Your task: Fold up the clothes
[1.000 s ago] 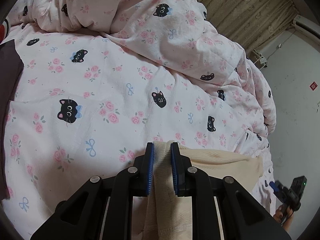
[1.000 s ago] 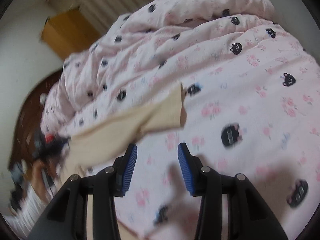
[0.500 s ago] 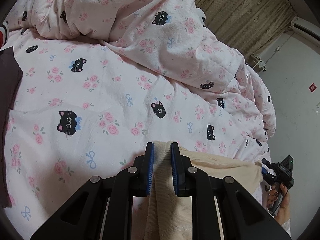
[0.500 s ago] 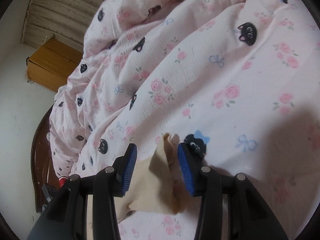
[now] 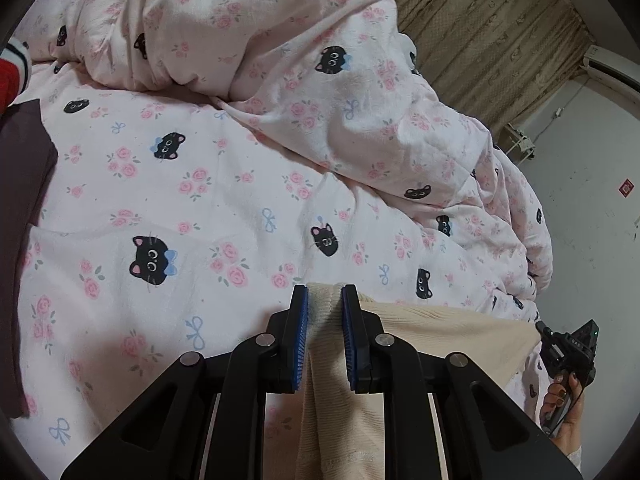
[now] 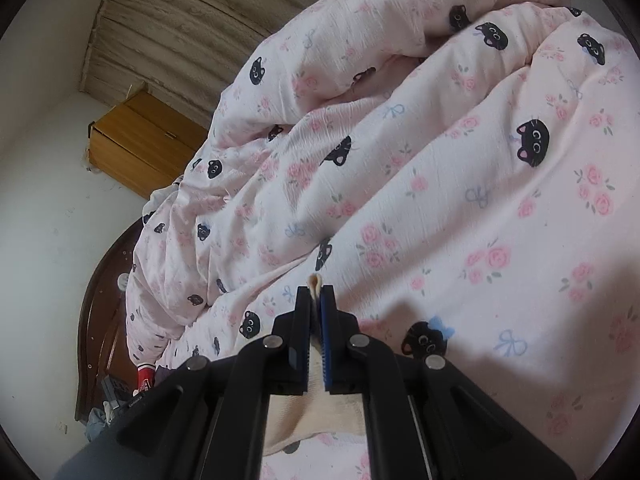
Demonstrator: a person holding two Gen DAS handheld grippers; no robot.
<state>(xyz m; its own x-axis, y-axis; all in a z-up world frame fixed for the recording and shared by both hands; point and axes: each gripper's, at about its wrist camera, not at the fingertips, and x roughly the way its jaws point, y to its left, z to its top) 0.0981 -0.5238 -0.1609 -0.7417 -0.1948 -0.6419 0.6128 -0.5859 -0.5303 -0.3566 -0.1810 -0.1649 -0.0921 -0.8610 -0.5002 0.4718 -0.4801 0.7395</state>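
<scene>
Nowhere is writing legible. Left wrist view: the left gripper (image 5: 324,298) pinches a bunched fold of the cream knit garment (image 5: 440,332), which trails near and right over the cat-print duvet (image 5: 200,200). Right wrist view: the right gripper (image 6: 315,294) clamps tight on the garment's corner (image 6: 314,280), cloth sagging near beneath it.

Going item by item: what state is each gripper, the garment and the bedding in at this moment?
Left gripper: shut on the cream garment, fabric bunched between its fingers.
Right gripper: shut on the cream garment, a small tip poking past the fingertips.
Cream garment: held at two points, stretched between the grippers just over the bed.
Duvet: heaped and rumpled at the far side.
Bed sheet: spread fairly flat, lightly creased.
</scene>
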